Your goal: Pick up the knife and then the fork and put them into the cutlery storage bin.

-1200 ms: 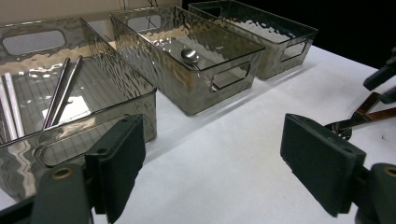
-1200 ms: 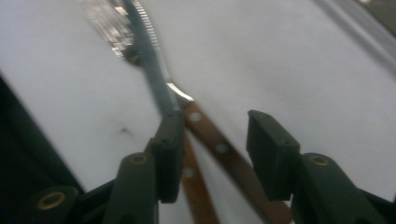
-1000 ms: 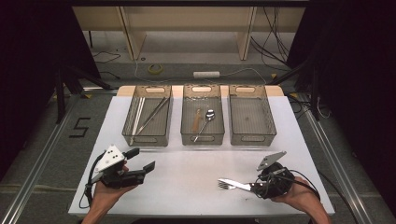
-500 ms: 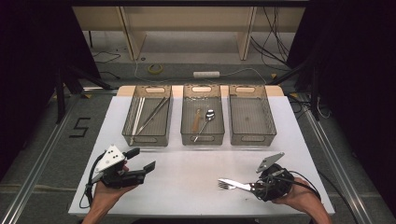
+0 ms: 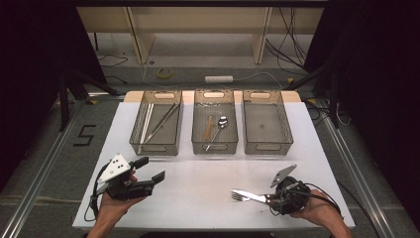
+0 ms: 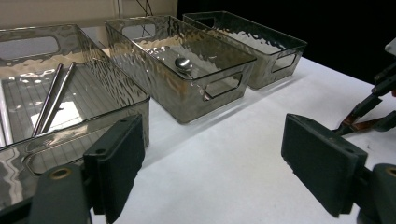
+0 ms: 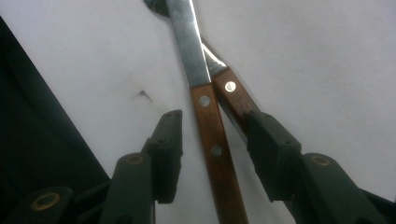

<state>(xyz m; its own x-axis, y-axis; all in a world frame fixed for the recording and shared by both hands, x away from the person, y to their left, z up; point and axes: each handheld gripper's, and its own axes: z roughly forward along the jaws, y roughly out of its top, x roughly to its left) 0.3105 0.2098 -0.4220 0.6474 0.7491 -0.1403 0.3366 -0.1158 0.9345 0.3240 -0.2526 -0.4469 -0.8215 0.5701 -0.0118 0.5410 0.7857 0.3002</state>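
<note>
The white table (image 5: 208,183) carries three clear ribbed bins in a row along its far edge. The left bin (image 5: 157,124) holds long metal rods or tongs lying lengthwise; the middle bin (image 5: 214,123) holds a spoon (image 5: 218,128) and a brownish stick beside it, hard to make out from above; the right bin (image 5: 266,124) has nothing in it that can be told.

From the high view the right gripper (image 5: 277,198) sits near the front right corner of the table, and a fork (image 5: 246,196) with its tines toward the left reaches out from it, looking like a single utensil. The right gripper view shows two wooden handles with rivets crossing on the table: the front utensil (image 7: 205,107) runs between the jaws, which are spread with a gap on either side of it and pinch nothing, while the second handle (image 7: 233,95) slips under the right-hand jaw. The tips of both are cut off at the top edge there.

The left gripper (image 5: 148,179) is held above the front left part of the table, jaws wide apart with nothing between them; its view looks across the bins and catches the other gripper's tip at the right edge
</note>
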